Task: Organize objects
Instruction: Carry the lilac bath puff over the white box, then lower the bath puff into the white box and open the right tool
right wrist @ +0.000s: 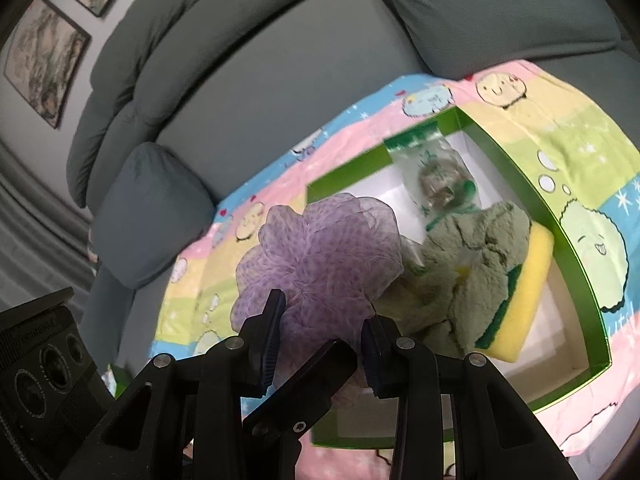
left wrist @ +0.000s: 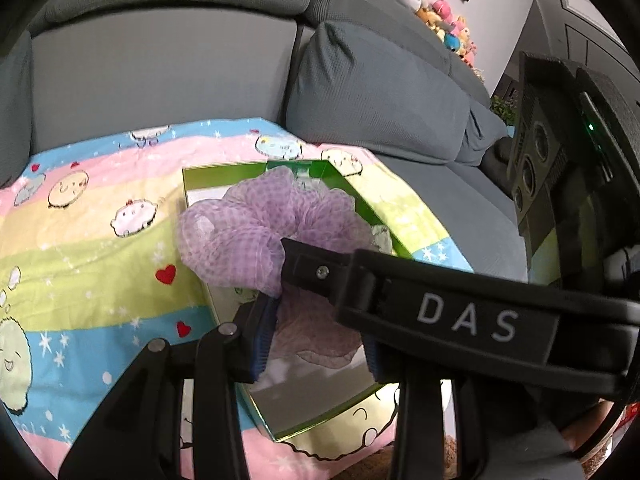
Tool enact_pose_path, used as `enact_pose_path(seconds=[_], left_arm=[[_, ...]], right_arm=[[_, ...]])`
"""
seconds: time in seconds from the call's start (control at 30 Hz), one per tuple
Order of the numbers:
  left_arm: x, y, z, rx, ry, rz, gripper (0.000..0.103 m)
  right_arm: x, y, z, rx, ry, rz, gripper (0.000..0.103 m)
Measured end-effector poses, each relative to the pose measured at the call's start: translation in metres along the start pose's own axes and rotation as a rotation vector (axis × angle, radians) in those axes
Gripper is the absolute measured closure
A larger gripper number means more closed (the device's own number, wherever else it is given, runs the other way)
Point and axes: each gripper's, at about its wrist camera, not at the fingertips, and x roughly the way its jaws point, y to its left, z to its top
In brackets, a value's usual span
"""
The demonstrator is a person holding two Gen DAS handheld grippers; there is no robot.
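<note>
A purple mesh scrunchie (left wrist: 256, 224) hangs over an open green box (left wrist: 200, 184) that lies on a colourful cartoon blanket. My left gripper (left wrist: 316, 344) is shut on its lower folds, with fabric pressed between the blue pads. A finger (left wrist: 316, 270) of my right gripper reaches in from the right and digs into the same scrunchie. In the right wrist view my right gripper (right wrist: 320, 348) is shut on the scrunchie (right wrist: 320, 256), and a left finger (right wrist: 304, 380) crosses under it. The box (right wrist: 520, 168) holds a clear bag (right wrist: 436, 176), a green cloth (right wrist: 472, 260) and a yellow sponge (right wrist: 532, 276).
The blanket (left wrist: 92, 264) covers a grey sofa seat, with back cushions (left wrist: 160, 72) behind and a loose grey pillow (left wrist: 376, 92) to the right. Plush toys (left wrist: 448, 24) sit on the far sofa back. Framed pictures (right wrist: 44, 56) hang on the wall.
</note>
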Motion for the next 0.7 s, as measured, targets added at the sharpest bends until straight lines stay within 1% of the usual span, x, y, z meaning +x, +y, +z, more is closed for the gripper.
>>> enact_pose_path(seconds=[0.2,0.33,0.7], left_arm=[[0.015,0.003,-0.004,-0.037,0.045,-0.002,0.068],[0.022,0.006,-0.007,-0.065,0.069,-0.015,0.068],[0.033,0.011,-0.010,-0.099,0.100,-0.039,0.068]], right_arm=[[0.013,-0.014,0.000,0.030,0.043,-0.030,0.065],[0.020,-0.021,0.001,0.049,0.061,-0.066,0.065],[0.027,-0.028,0.001,0.070,0.079,-0.126,0.065]])
